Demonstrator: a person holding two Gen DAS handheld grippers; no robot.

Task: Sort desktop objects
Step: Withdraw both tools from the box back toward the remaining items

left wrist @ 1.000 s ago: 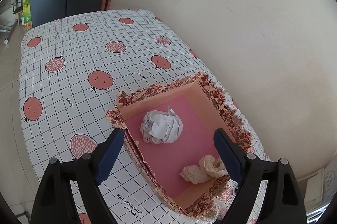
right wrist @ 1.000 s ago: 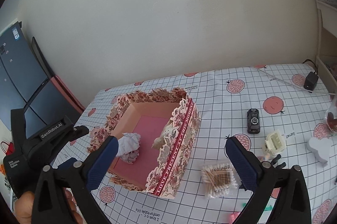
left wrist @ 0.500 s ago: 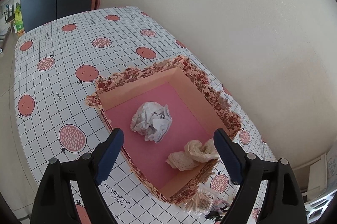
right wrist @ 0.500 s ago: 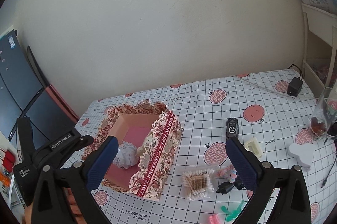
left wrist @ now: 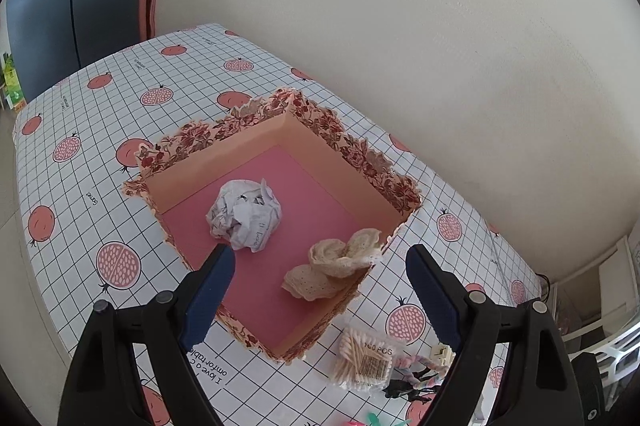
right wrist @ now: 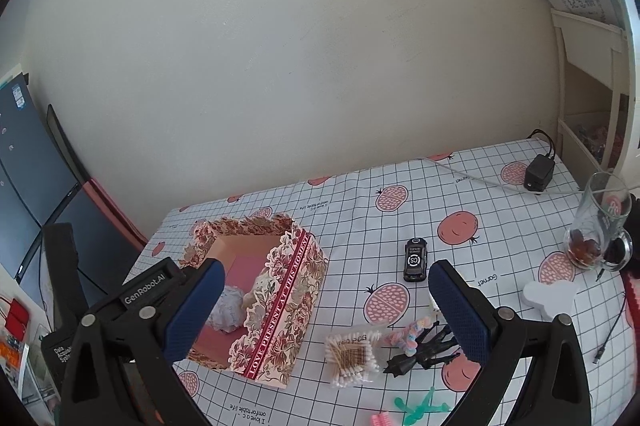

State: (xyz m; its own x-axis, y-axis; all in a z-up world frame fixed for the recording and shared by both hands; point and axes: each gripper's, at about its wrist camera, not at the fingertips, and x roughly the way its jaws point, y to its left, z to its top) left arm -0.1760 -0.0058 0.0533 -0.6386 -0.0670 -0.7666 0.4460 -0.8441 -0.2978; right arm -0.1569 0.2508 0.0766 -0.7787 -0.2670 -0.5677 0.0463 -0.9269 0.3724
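Note:
A floral cardboard box (left wrist: 362, 154) (right wrist: 288, 290) with a pink floor stands on the gridded tablecloth. Inside it lie a crumpled white paper ball (left wrist: 244, 214) (right wrist: 228, 310) and a cream lace cloth (left wrist: 336, 262). My left gripper (left wrist: 318, 286) hangs open above the box's near part, nothing between its fingers. My right gripper (right wrist: 324, 310) is also open and empty, above the table right of the box. A bag of cotton swabs (left wrist: 364, 358) (right wrist: 352, 350), a pastel braided band (right wrist: 412, 334), a black clip (right wrist: 424, 350) and a small black phone (right wrist: 415, 259) lie right of the box.
Further right are a glass mug (right wrist: 600, 226), a white cloud-shaped piece (right wrist: 552, 294), a black power adapter (right wrist: 538, 172) with cable, a green clip (right wrist: 420, 406) and a pink comb (right wrist: 384, 420). A cream wall runs behind the table; a white shelf (right wrist: 588, 74) stands right.
Both views have slid rightward along the table. The box has moved left and down in the left view, and the swab bag and small items have come into sight. Both grippers stay open.

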